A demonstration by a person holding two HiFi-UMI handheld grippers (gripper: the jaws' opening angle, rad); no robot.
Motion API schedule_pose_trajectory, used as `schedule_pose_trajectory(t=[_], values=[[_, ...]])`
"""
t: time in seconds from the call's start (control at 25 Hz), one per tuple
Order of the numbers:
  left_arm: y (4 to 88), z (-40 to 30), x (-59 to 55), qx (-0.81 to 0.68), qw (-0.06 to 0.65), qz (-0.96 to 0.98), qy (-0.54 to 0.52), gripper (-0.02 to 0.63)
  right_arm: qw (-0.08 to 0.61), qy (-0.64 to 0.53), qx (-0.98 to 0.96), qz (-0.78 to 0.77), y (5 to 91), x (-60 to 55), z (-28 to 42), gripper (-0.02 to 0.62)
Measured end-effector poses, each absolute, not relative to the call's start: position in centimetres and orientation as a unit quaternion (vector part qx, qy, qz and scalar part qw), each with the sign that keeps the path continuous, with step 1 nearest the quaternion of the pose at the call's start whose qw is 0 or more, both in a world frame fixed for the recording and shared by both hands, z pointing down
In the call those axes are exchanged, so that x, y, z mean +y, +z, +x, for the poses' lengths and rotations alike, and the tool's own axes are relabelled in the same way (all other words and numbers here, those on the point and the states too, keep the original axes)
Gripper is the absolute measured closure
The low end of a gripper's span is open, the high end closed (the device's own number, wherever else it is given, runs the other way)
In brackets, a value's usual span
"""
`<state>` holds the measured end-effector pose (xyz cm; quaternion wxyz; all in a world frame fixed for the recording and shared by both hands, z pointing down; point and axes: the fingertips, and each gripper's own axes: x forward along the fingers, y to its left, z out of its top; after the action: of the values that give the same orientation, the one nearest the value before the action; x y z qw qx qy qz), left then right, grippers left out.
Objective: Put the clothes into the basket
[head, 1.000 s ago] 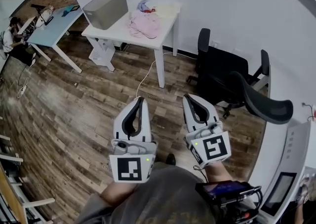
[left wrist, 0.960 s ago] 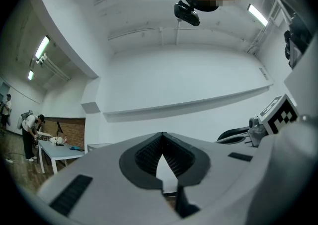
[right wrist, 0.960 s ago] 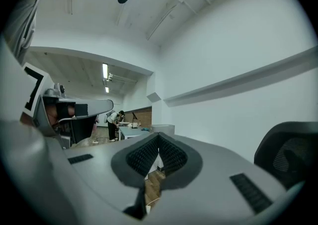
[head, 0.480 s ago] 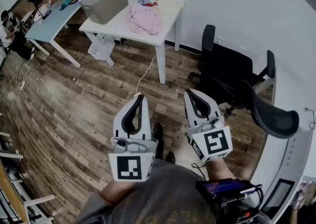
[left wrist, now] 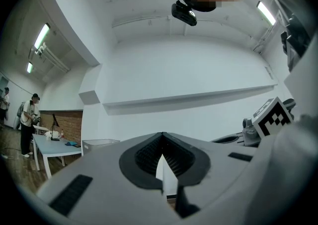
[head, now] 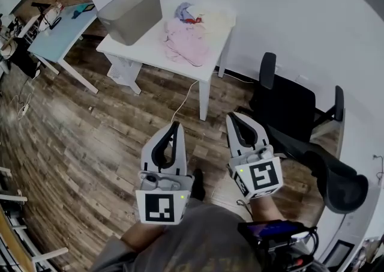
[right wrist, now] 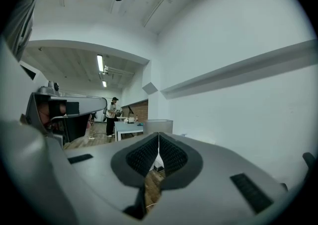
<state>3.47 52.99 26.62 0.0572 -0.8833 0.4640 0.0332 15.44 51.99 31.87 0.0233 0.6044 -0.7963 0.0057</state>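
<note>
Jaws on both tools were pressed together with nothing caught between them: the left gripper (head: 174, 124) was clenched empty, its tips meeting in its own view with only wall showing past them, and the right gripper (head: 233, 116) was clamped tight the same way.

The person carried the pair low in front of the body, side by side and a little apart. Both noses pointed roughly level toward the white table (head: 147, 47), and the marker cubes (head: 159, 207) faced up at the head camera. Neither tool leaned or dipped toward anything, and both hung over the bare wooden floor (head: 90, 139), well apart from the table. A black office chair (head: 293, 107) stood off to the right.

Out on that table the clothes (head: 187, 40) lay in a loose pink heap near the middle, with a bluish piece and a pale one just behind it. The grey basket (head: 132, 6) stood upright at the left end, beside the heap but not touching it. As far as I could see into it, it looked empty.

So I judged the job hardly begun. No garment was lifted or in the basket, and every piece was left to pick up. The tools needed to reach the table and open before any of that could start.
</note>
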Motion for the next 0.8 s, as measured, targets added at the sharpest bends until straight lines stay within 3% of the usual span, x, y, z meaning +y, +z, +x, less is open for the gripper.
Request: schedule_pose_trajectory(t=[0.8], values=[[24.9,0.3,36.3,0.473,0.076,-0.875,0.064,0.597,0.02,-0.045,-0.792,0.609,28.5,34.0,14.2,0.587]])
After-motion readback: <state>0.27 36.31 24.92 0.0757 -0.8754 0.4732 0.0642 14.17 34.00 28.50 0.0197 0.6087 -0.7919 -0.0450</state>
